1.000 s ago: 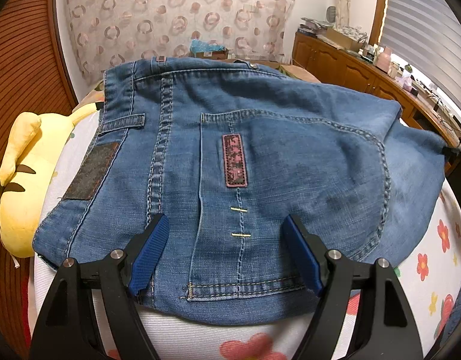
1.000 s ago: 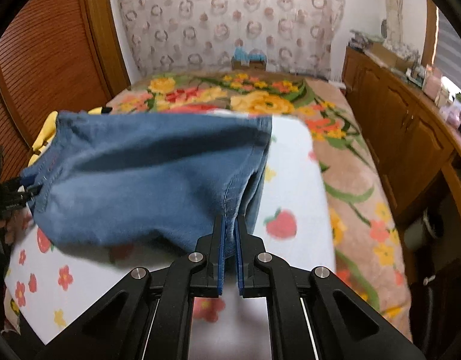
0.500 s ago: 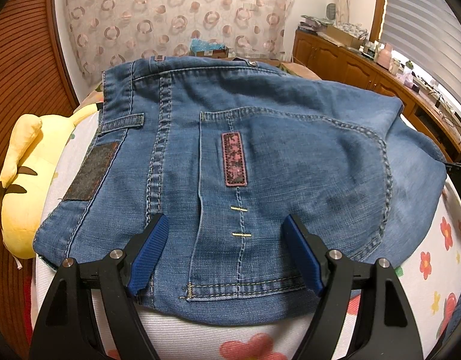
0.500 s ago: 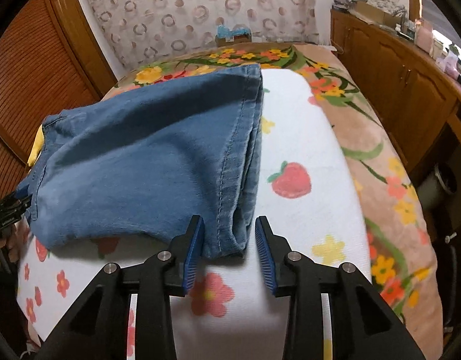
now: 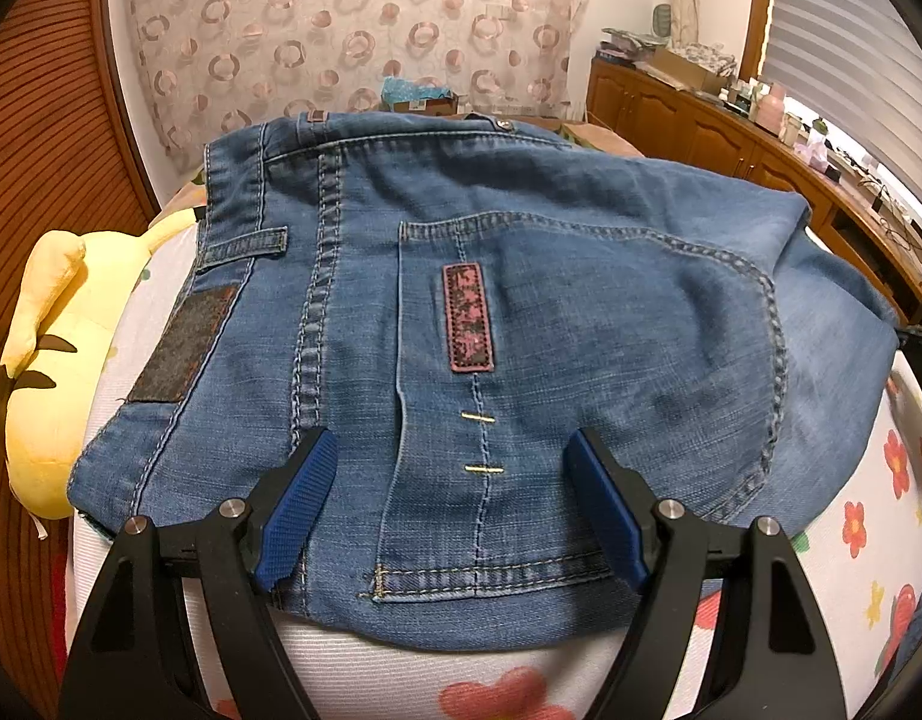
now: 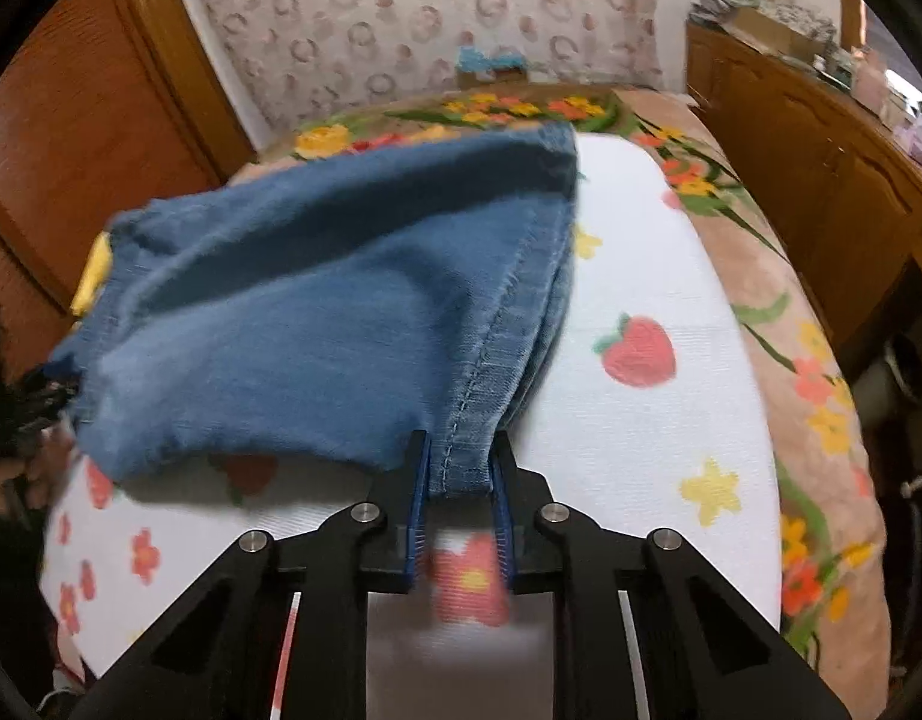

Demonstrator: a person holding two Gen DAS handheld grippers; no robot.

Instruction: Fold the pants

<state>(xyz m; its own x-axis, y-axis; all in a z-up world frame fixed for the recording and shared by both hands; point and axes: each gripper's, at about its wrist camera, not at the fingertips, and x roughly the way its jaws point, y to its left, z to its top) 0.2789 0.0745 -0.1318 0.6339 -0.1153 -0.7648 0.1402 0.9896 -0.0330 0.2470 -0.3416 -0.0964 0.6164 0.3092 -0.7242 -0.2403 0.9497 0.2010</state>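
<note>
Left wrist view: the left gripper [image 5: 449, 504], black-armed with ribbed blue pads, stood with its jaws wide apart and nothing between the pads. Directly ahead of it lay the folded blue denim pants [image 5: 581, 324], seat side up, their near edge passing under both fingertips. A stitched back pocket with a dark pink rectangular patch [image 5: 468, 317] sat straight beyond the gap between the fingers. Farther ahead ran the waistband with a belt loop and a metal rivet. To the left of the gripper, beside the denim, lay a yellow plush toy [image 5: 47, 360]. Under the pants was a white sheet printed with red flowers [image 5: 869, 516], showing to the right of the gripper and just below it.

Right wrist view: the right gripper [image 6: 459, 474] had just been closing, and its narrow-set blue pads pinched the hem corner of the pants [image 6: 317, 324] between them. From that pinch the denim spread away ahead and to the left, slightly blurred. To the right of the gripper the sheet [image 6: 641, 276] lay bare, with a strawberry print. Beyond it was a peach floral blanket [image 6: 809, 360].
</note>
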